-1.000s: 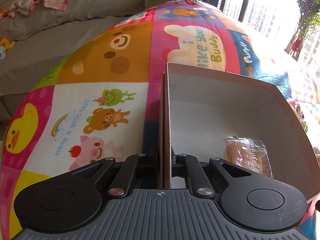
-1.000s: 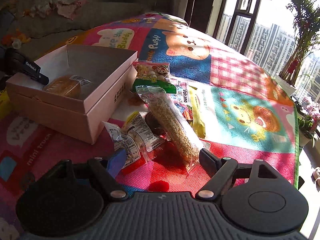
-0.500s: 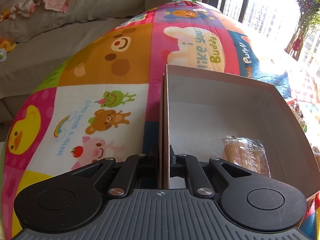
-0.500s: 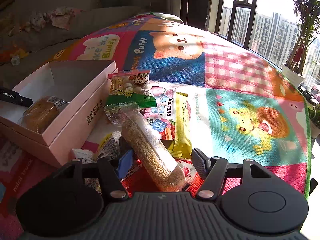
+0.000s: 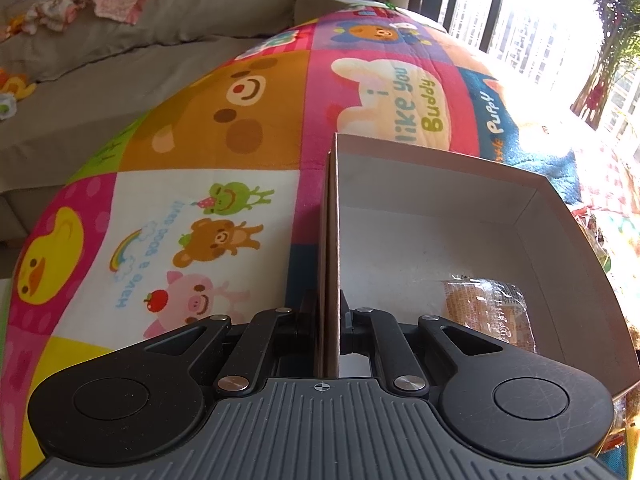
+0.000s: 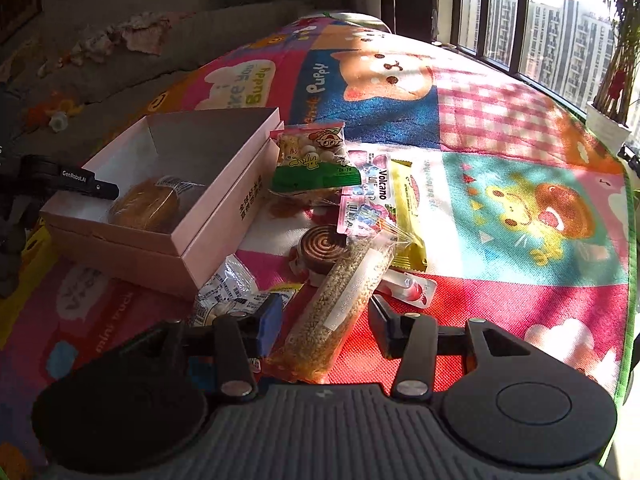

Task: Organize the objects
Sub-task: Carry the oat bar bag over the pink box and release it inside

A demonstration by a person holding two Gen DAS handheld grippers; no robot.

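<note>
Now that the right gripper (image 6: 324, 330) has closed from wide onto the long grain-bar packet (image 6: 340, 304) and tilted it off the mat, boxing comes next; left gripper (image 5: 330, 320) stays clamped on the pink box (image 6: 224, 208) wall beside the snack pile.

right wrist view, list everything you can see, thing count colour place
pink box: 1, pink, open, left on the mat
wrapped bun: 1, golden brown, inside the box
grain bar packet: 1, clear with tan grains, between the right gripper's fingers
green snack bag: 1, green and white, leaning by the box
yellow packet: 1, yellow, mid mat
spiral snack: 1, brown, in the pile
play mat: 1, multicoloured cartoon patches
sofa: 1, grey, behind
potted plant: 1, green, by the window
left gripper: 1, black, clamped on the box wall
right gripper: 1, black, around the packet
</note>
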